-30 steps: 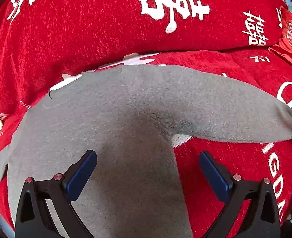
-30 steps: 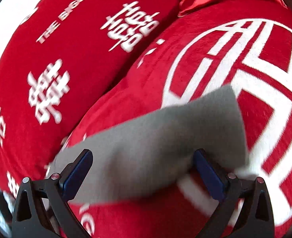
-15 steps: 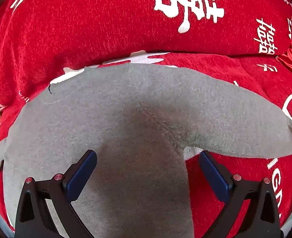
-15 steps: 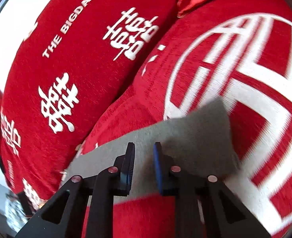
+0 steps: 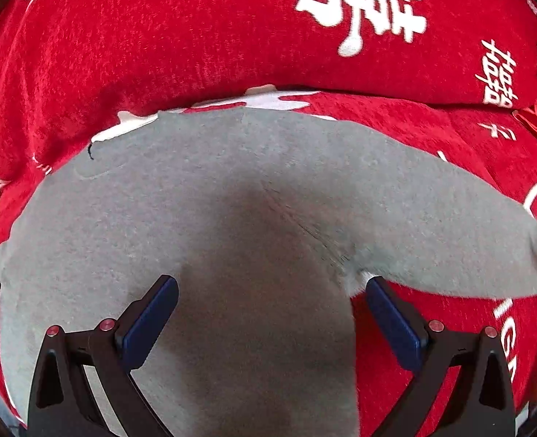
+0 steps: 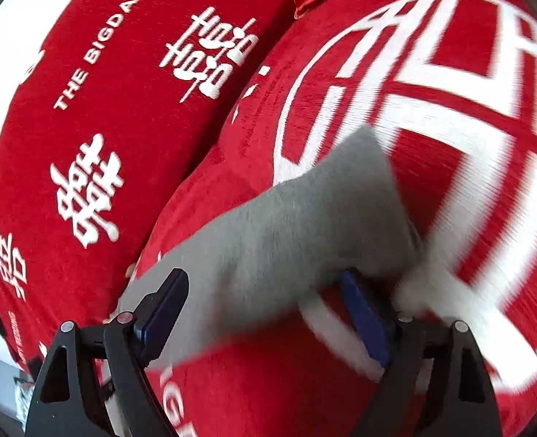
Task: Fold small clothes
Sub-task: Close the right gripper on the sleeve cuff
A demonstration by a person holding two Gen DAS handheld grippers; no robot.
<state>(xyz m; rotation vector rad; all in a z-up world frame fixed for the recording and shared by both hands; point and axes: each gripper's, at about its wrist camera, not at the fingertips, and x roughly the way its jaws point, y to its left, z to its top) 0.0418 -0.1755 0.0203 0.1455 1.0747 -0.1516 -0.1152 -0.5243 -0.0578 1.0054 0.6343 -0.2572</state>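
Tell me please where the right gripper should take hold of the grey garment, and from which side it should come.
Probably at the cuff end of the sleeve, which lies flat and free on the red cover. Come from the near long edge, so one finger slides under the thin hem. The right gripper is opening, its fingers apart on either side of the sleeve, not pressing it.

The red cushion (image 6: 97,116) reads "THE BIGDAY" in white, beside double-happiness characters; the left wrist view shows what seems "IGDAY".
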